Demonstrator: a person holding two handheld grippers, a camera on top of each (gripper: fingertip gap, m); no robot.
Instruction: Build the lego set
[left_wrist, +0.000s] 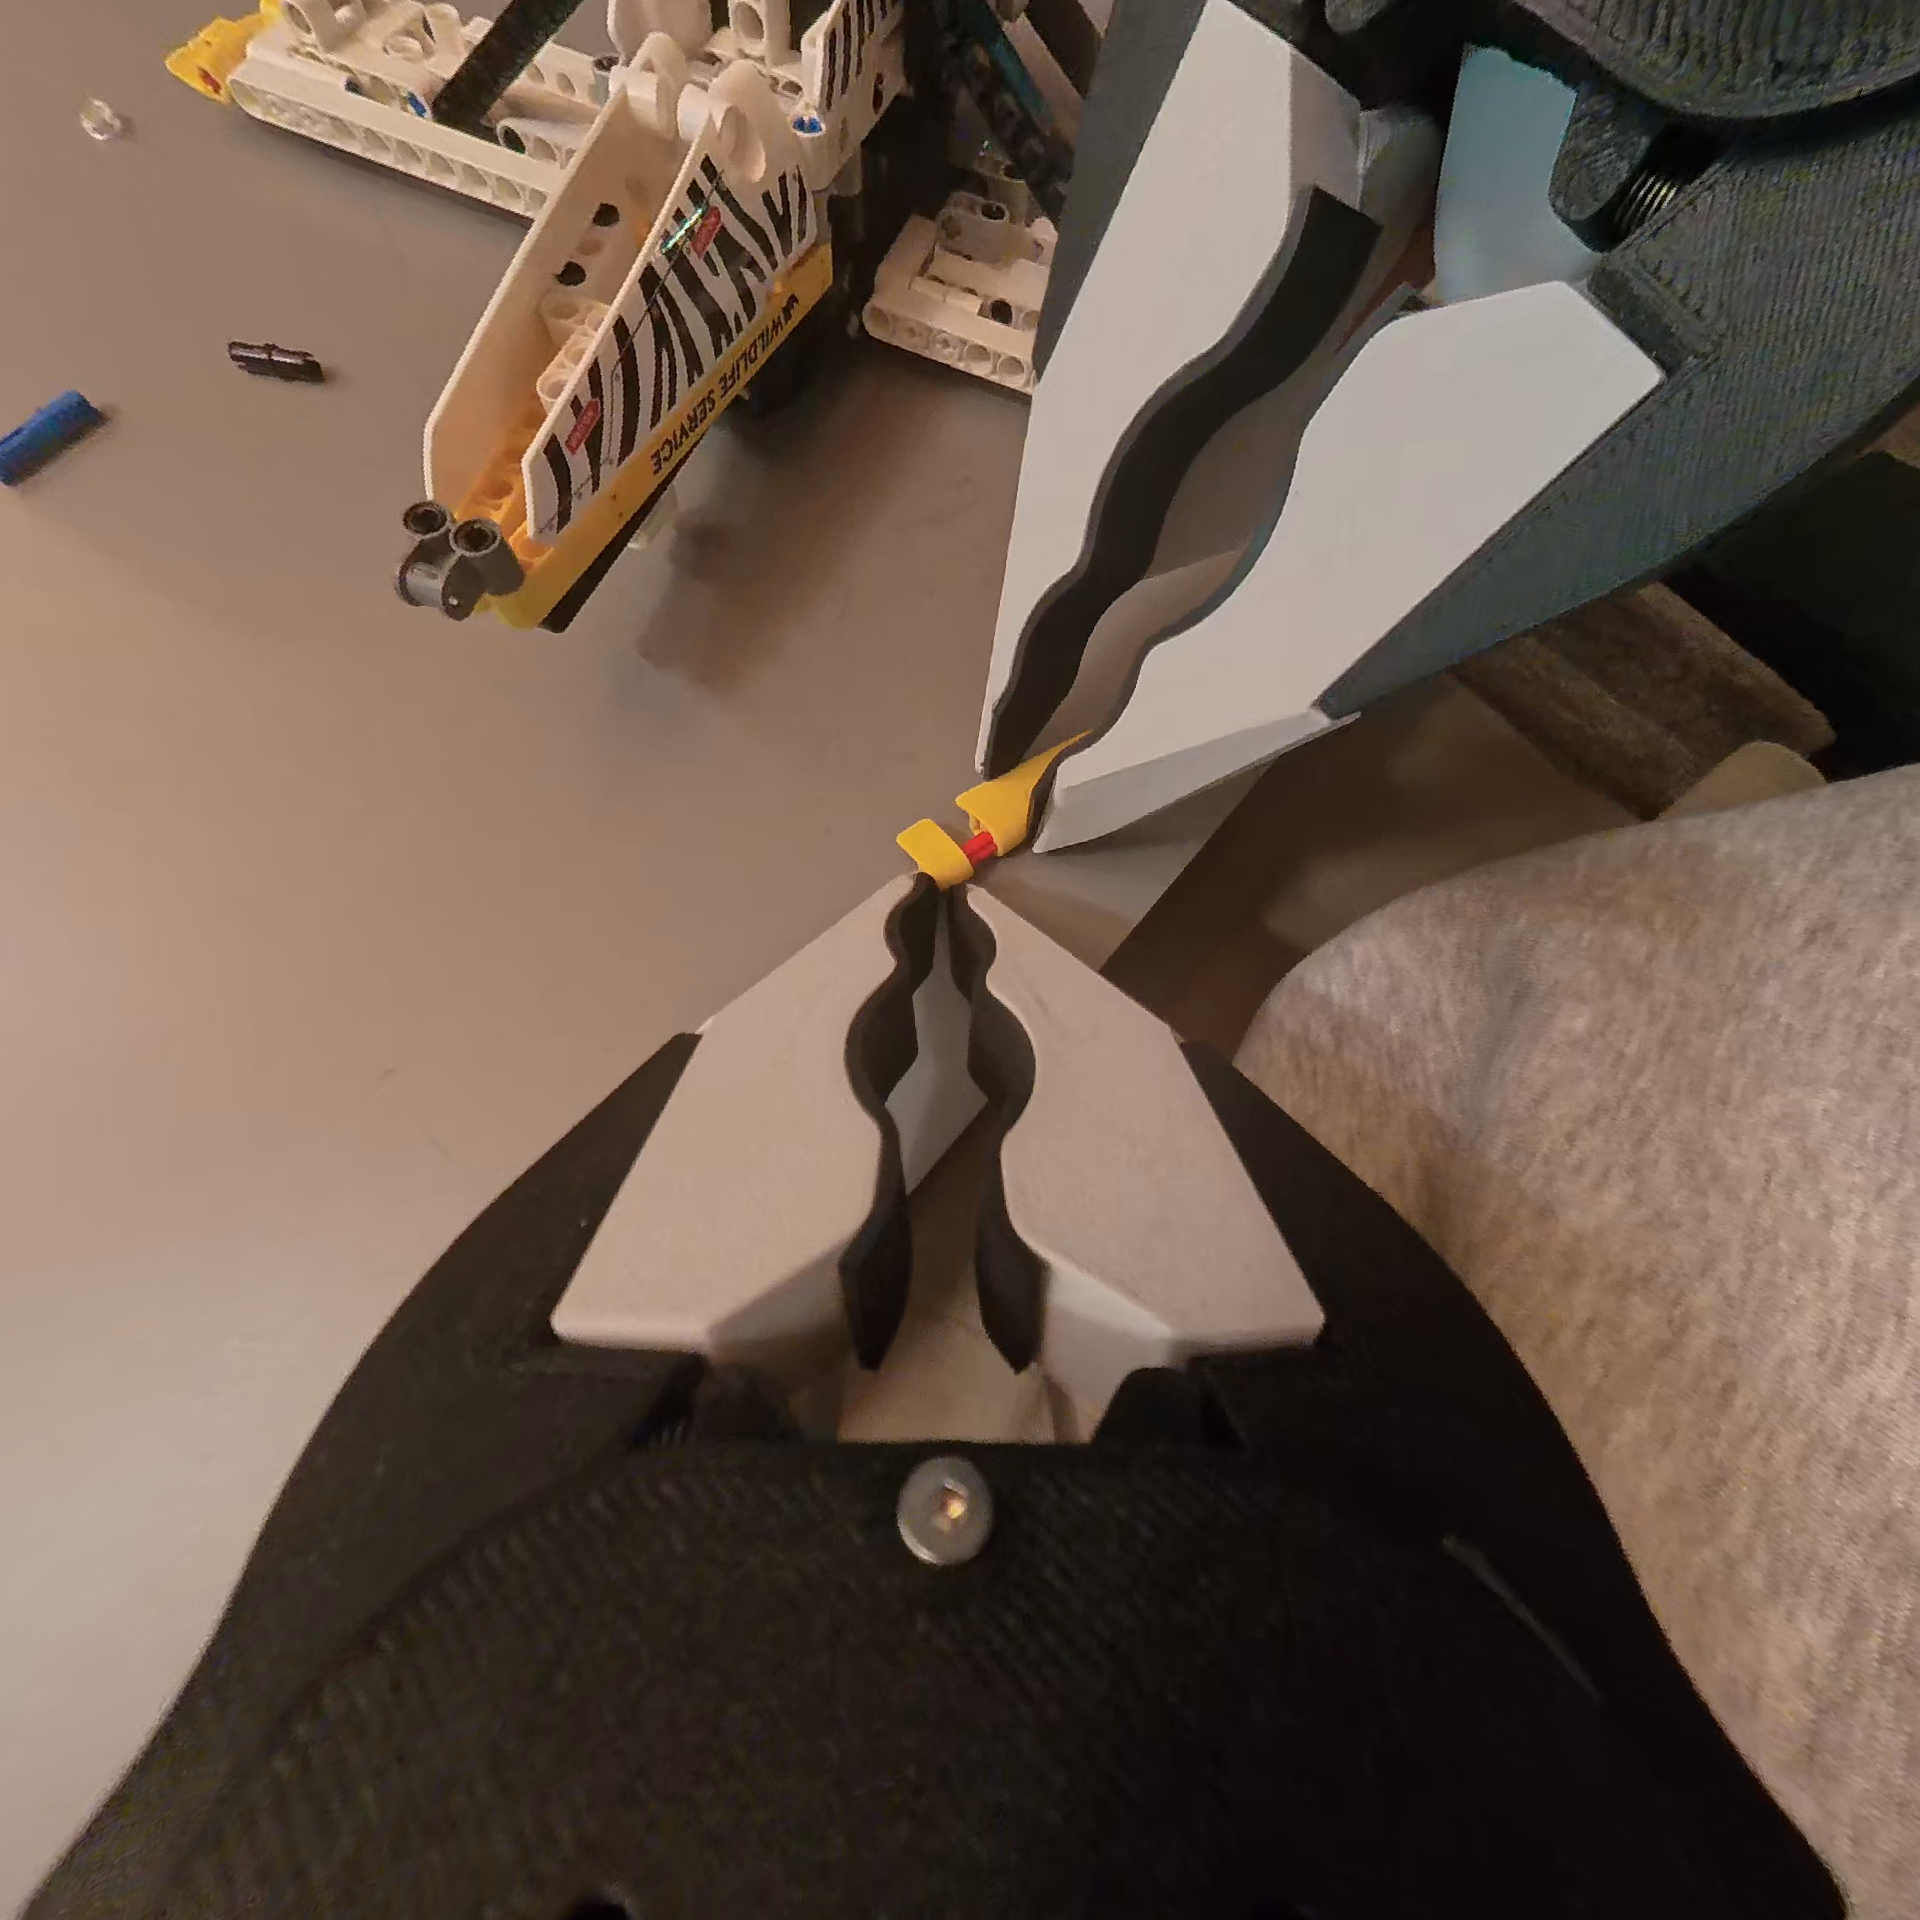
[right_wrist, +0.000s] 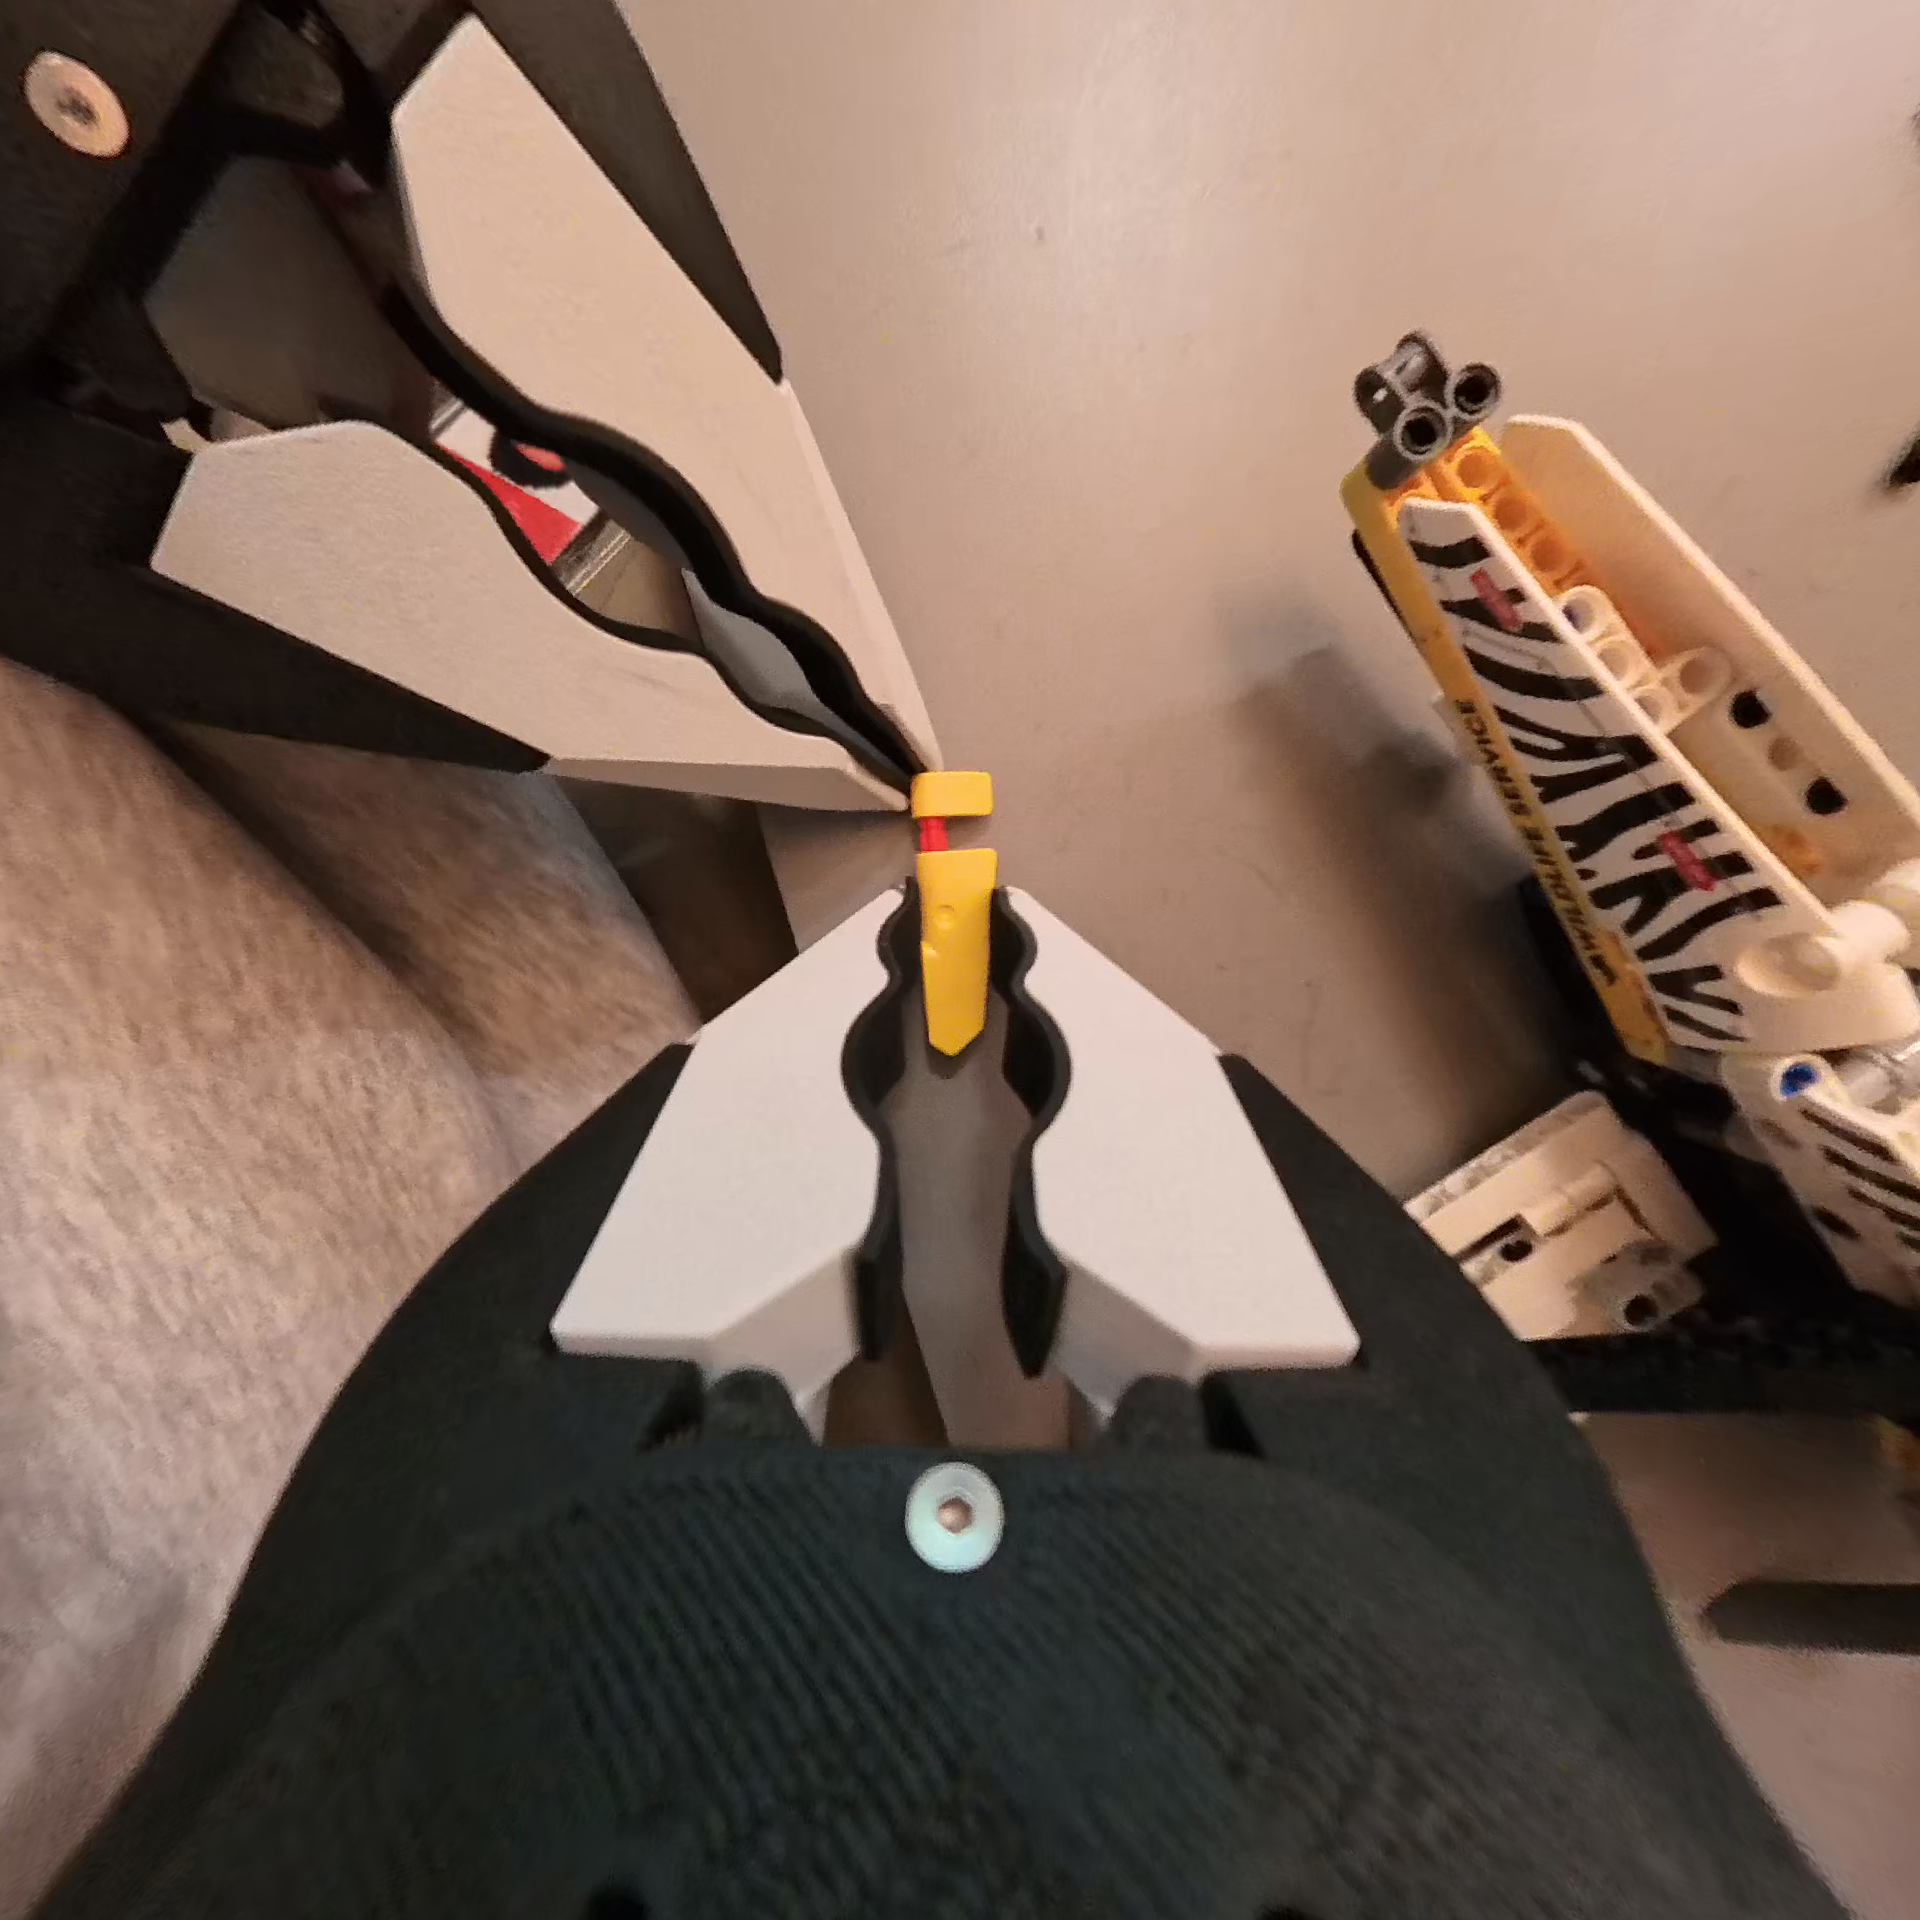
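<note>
Beyond the two meeting grippers, on the grey tabletop (left_wrist: 260, 831), a partly built white-and-yellow brick vehicle with zebra-striped panels (left_wrist: 665, 343) is lying. Nearer, the left gripper (left_wrist: 940, 888) is pinching a small yellow connector piece (left_wrist: 930, 844), while the right gripper (right_wrist: 951, 914) is clamping a longer yellow wedge-shaped piece (right_wrist: 954, 951). Between them, a thin red axle (right_wrist: 933, 831) is bridging both yellow parts. Off to the left gripper's side, a blue pin (left_wrist: 47, 434) and black pin (left_wrist: 275, 361) are resting.
</note>
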